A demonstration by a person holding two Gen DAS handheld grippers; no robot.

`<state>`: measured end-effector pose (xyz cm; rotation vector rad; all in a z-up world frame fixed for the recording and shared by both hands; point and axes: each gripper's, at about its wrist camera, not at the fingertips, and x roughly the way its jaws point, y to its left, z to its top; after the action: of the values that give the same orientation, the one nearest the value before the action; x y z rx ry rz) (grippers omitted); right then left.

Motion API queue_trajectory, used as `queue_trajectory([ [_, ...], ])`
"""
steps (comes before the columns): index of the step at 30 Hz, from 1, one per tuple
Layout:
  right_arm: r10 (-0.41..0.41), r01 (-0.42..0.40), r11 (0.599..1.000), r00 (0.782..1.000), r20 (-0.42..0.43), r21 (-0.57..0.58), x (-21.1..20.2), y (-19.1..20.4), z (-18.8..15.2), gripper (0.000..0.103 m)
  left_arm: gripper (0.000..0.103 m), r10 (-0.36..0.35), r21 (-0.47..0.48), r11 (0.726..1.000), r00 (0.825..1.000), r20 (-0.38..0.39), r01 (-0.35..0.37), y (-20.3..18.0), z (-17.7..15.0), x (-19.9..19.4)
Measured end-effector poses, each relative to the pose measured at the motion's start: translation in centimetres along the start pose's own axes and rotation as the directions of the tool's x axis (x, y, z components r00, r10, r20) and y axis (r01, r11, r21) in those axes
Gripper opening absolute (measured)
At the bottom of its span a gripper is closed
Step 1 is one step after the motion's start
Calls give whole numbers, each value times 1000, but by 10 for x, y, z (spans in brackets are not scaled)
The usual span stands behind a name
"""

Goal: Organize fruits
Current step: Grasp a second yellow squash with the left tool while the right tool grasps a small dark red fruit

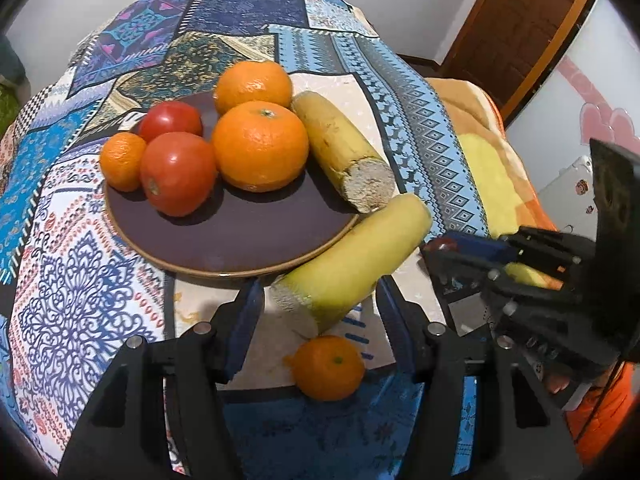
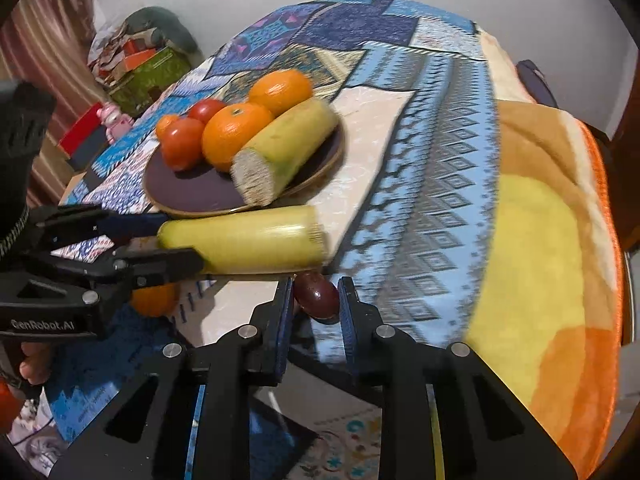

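Note:
A dark brown plate (image 1: 240,240) (image 2: 192,196) holds three oranges, two tomatoes and a cut banana piece (image 1: 340,148) (image 2: 284,140). A second banana piece (image 1: 360,252) (image 2: 248,240) lies just outside the plate's near rim. My left gripper (image 1: 316,288) (image 2: 182,240) is open, its fingers on either side of that piece's near end; I see no pad pressing on it. A small orange (image 1: 328,368) (image 2: 154,300) sits on the cloth under the left gripper. My right gripper (image 2: 316,284) (image 1: 436,256) is shut on a dark purple round fruit (image 2: 318,294) low over the cloth.
A patterned blue cloth (image 1: 80,280) covers the table. An orange and yellow blanket (image 2: 540,240) lies along the table's right side. Boxes (image 2: 148,68), a red box (image 2: 80,136) and a pink toy (image 2: 116,120) stand beyond the far left edge. A wooden door (image 1: 520,20) is behind.

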<state>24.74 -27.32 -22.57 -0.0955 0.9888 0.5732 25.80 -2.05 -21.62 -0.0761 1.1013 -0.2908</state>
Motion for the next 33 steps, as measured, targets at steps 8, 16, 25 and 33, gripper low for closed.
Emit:
queue_trajectory([
  [8, -68, 66, 996, 997, 28, 66, -10, -27, 11, 21, 59, -32, 35, 999, 999, -10, 32, -11, 3, 4],
  [16, -63, 60, 995, 997, 34, 81, -19, -29, 5, 21, 58, -63, 144, 988, 998, 5, 61, -45, -1, -7],
  [25, -48, 42, 993, 997, 52, 110, -35, -35, -4, 21, 58, -56, 188, 980, 998, -26, 60, -63, 24, 12],
  [33, -44, 35, 990, 997, 62, 133, -40, -39, -7, 21, 57, -2, 215, 976, 998, -56, 14, -78, 34, 43],
])
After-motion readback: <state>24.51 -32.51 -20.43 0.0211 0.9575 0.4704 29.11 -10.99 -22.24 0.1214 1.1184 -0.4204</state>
